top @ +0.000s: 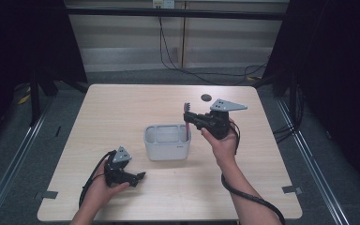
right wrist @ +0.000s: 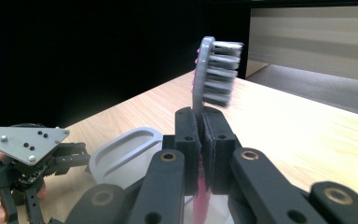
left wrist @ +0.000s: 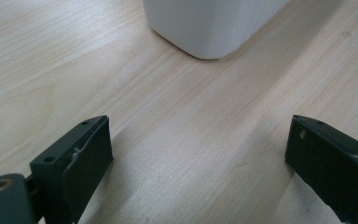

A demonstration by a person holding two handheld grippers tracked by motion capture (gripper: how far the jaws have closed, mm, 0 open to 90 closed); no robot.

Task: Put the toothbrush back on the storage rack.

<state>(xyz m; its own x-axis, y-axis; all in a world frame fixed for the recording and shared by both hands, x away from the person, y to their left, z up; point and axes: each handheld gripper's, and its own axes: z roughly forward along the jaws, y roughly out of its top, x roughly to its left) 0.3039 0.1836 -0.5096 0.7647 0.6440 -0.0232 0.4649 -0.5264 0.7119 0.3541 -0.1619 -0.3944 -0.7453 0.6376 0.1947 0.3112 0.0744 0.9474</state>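
Pale wooden tabletop lies wide open around the white plastic holder; right gripper clamps the pink toothbrush upright above its rim, left gripper gapes empty near the front edge.

The worktop is pale wood with rounded corners, and serves as the landmark here. Near its far edge, right of the middle, lies a small dark round disc. Two grey tape strips mark its near corners, one at the left and one at the right. Beyond its far edge black cables trail across the grey floor and hang down a light panelled wall. Metal rails run along the floor on its left side and its right.
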